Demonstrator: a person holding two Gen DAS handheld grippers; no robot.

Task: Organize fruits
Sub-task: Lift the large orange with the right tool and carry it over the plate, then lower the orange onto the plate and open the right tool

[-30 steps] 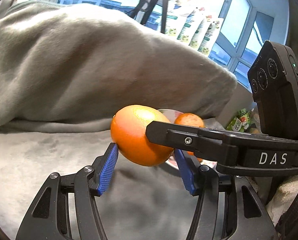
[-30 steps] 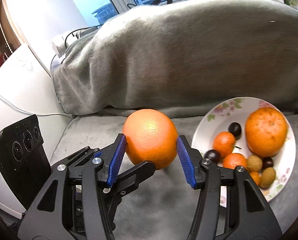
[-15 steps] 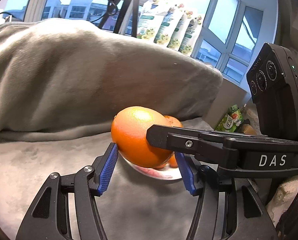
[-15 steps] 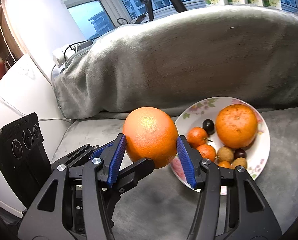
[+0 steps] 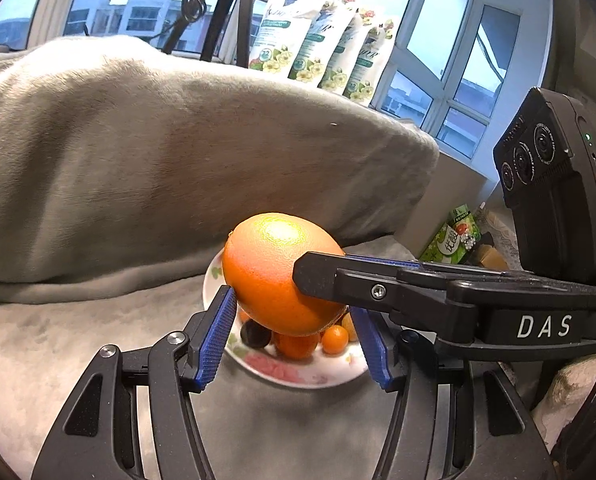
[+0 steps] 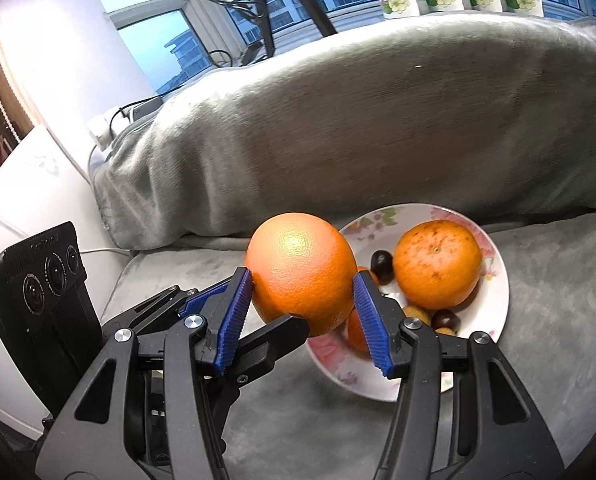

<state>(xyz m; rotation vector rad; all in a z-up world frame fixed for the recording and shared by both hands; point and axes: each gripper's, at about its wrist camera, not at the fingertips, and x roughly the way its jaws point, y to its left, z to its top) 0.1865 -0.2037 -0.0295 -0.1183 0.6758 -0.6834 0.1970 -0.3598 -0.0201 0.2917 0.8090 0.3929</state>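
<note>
Nearest the lens, the right gripper (image 6: 302, 308) pinches the big orange (image 6: 301, 270) between its blue pads, both pressed to the fruit's sides. The left gripper (image 5: 294, 330) cradles the same orange (image 5: 276, 276): one pad touches its lower side, while the other pad's contact is hidden behind the right gripper's finger, so whether it truly grips I cannot tell. The orange hangs in the air over the plate's near-left rim. Beyond it the flowered plate (image 6: 494, 312), sitting on the grey cushion (image 6: 558, 320), holds another large orange (image 6: 437, 264) and small fruits. The step in hand looks like carrying the fruit to the plate; next it needs lowering into the free space by the rim, then both sets of tongs spreading.
</note>
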